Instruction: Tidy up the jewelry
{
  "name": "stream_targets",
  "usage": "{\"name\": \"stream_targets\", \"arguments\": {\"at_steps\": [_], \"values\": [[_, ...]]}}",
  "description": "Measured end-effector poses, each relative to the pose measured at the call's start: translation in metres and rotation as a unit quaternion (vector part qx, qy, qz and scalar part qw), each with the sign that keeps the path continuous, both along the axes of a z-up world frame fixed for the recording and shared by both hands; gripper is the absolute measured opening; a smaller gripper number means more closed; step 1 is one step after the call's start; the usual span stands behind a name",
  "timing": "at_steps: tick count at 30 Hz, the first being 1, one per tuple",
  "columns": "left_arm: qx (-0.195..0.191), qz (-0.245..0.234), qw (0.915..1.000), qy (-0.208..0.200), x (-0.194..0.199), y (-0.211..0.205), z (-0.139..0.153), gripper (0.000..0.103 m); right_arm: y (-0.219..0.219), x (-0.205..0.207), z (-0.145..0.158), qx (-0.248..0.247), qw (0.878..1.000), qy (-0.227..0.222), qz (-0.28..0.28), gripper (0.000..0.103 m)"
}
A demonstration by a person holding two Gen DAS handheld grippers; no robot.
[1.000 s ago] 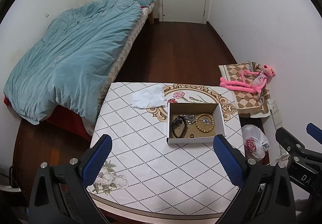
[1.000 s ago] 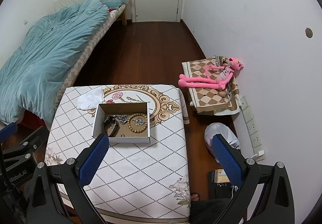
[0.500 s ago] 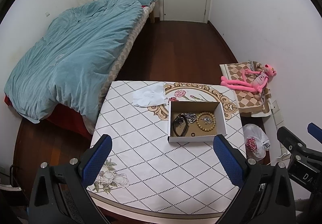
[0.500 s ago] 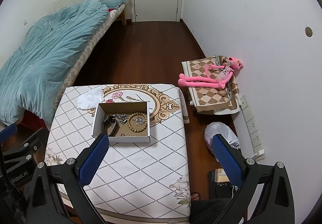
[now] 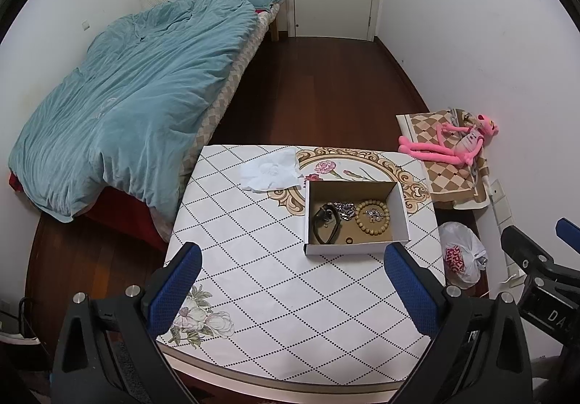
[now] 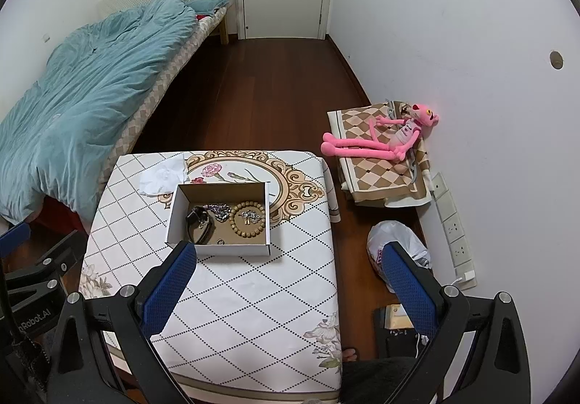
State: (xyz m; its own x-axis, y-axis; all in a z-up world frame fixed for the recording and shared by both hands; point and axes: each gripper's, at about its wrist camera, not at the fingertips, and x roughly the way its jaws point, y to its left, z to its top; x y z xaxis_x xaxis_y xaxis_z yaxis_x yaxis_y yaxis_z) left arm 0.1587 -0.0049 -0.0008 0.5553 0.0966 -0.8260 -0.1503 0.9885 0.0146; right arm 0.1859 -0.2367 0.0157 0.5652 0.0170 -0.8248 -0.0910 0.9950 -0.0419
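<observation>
Where both claws gape, jewelry box point(image 5: 353, 219) ahead, well apart

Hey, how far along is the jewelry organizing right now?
Unclear. Already in the cardboard box: wooden bead bracelet, silver chain pile, black band, small ring. In hand: nothing; left gripper and right gripper are open above the table. No jewelry visible outside the box.

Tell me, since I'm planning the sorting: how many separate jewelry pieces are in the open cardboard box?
5 visible: black bracelet at left, silver chain pile mid-back, wooden bead bracelet at right, silver charms inside that loop, small dark ring near the front. Smaller pieces may be hidden.
</observation>
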Motion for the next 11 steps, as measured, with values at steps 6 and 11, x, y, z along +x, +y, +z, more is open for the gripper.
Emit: {"name": "stream_targets", "arguments": {"at_steps": [6, 11], "values": [[-0.001, -0.002, 1.0, 0.003, -0.0015, 0.0009, -0.0015, 0.102, -0.0005, 0.0001, -0.0001, 0.0, 1.0, 0.001, 0.001, 0.103], [-0.001, -0.003, 1.0, 0.002, -0.0021, 0.0014, -0.0013, 0.102, -0.0037, 0.0011, -0.0002, 0.0, 1.0, 0.003, 0.002, 0.103]]}}
